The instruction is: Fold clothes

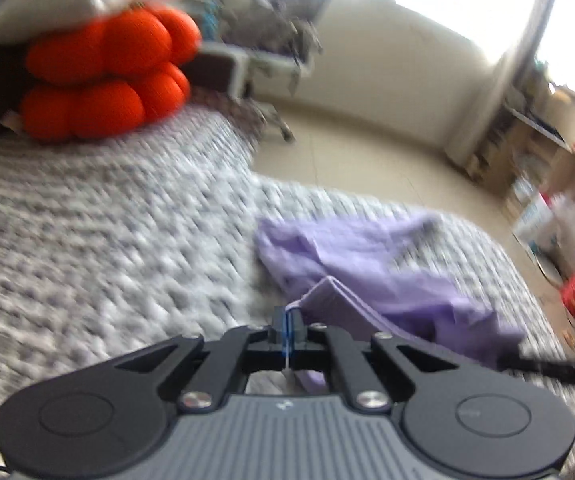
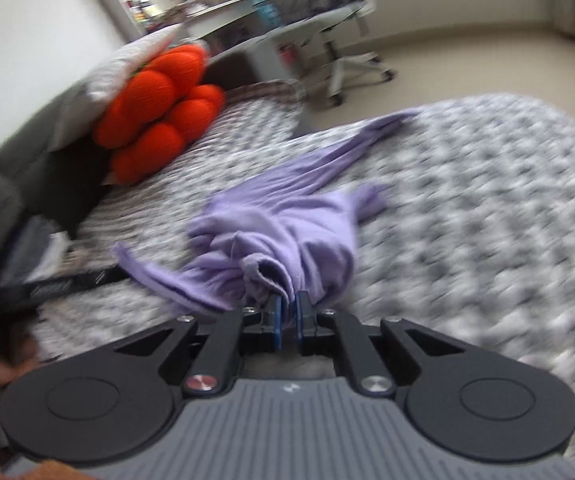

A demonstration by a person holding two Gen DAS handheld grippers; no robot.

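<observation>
A crumpled purple garment (image 2: pixel 287 216) lay on the bed (image 2: pixel 487 208). The left gripper (image 1: pixel 288 320) pinched its thin edge between closed fingers. The right gripper (image 2: pixel 288 312) clamped a bunched fold.

One purple garment (image 2: pixel 283 216); two grippers, left (image 1: pixel 288 320), right (image 2: pixel 288 312); one orange cushion (image 2: pixel 159 120); one bedspread (image 2: pixel 467 208); one chair (image 2: pixel 339 40).

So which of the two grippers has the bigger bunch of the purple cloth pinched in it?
The right gripper: a thick gathered wad of the purple garment sits between its fingers. The left gripper is shut on only a thin edge.
</observation>
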